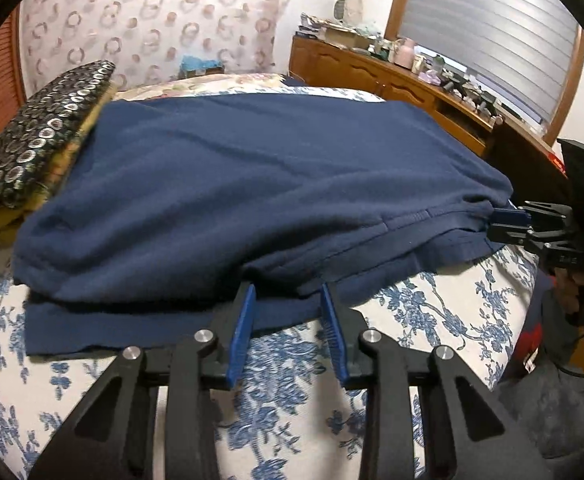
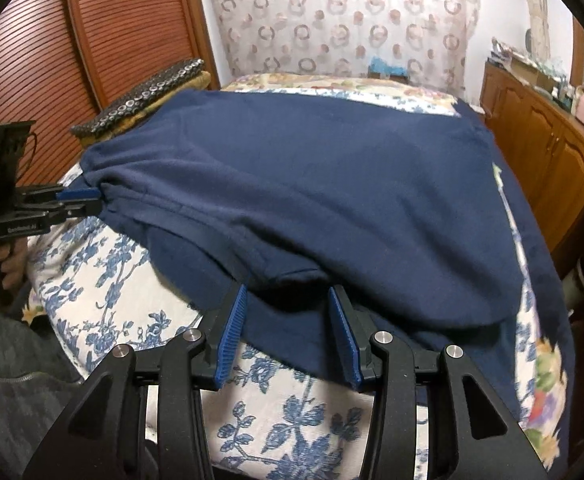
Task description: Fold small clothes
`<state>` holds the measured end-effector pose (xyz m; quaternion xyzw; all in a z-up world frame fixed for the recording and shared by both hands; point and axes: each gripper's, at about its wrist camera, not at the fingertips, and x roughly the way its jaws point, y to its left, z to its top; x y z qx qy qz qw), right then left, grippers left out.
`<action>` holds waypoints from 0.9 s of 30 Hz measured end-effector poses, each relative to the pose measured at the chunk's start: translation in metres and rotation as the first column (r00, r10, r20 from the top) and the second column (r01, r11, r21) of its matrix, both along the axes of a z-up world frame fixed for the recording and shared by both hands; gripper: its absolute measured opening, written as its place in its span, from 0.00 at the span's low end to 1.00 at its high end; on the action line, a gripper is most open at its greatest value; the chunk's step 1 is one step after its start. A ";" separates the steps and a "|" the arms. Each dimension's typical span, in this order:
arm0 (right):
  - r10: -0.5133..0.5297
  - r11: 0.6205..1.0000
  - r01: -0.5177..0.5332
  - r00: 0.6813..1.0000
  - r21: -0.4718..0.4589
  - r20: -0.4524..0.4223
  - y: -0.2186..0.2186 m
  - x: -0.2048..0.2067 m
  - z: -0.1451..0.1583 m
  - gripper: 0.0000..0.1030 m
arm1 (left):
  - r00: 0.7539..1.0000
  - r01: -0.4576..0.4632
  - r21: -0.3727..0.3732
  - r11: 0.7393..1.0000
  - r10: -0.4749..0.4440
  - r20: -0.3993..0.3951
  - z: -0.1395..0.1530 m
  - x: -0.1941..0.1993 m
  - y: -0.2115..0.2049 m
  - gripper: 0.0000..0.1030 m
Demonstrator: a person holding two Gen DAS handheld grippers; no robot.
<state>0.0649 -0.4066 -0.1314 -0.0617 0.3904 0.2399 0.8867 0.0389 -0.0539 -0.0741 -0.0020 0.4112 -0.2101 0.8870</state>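
A navy fleece garment (image 1: 252,180) lies spread on the blue-flowered bed cover (image 1: 284,400), its top layer doubled over a lower one. My left gripper (image 1: 288,292) is at the near hem, with fabric bunched between its blue pads. In the right wrist view the left gripper (image 2: 92,200) is closed on the hem and creases run out from it. My right gripper (image 2: 288,292) grips the same garment (image 2: 311,184) further along that hem. Seen from the left, the right gripper (image 1: 499,224) pinches the garment's right corner. The held edge hangs slightly above the lower layer.
A folded stack of ring-patterned dark cloth (image 1: 40,140) sits at the bed's far left, touching the garment. A cluttered wooden sideboard (image 1: 371,68) runs along the right. A louvred wooden door (image 2: 32,60) stands left. A hand (image 2: 12,264) holds the left gripper's handle.
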 end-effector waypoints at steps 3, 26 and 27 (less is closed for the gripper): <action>0.003 1.000 -0.003 1.000 0.008 -0.002 0.003 0.001 -0.001 0.41 | 1.000 0.002 0.001 1.000 -0.002 -0.001 0.000 0.004 -0.004 0.31; 0.079 0.997 -0.079 0.997 0.017 0.001 0.001 -0.022 0.028 0.04 | 0.999 0.015 -0.022 1.000 -0.014 0.039 0.030 -0.023 0.014 0.14; 0.074 0.997 -0.074 0.997 0.013 0.005 0.002 -0.023 0.029 0.10 | 0.999 0.010 -0.025 1.000 -0.009 0.035 0.030 -0.024 0.014 0.16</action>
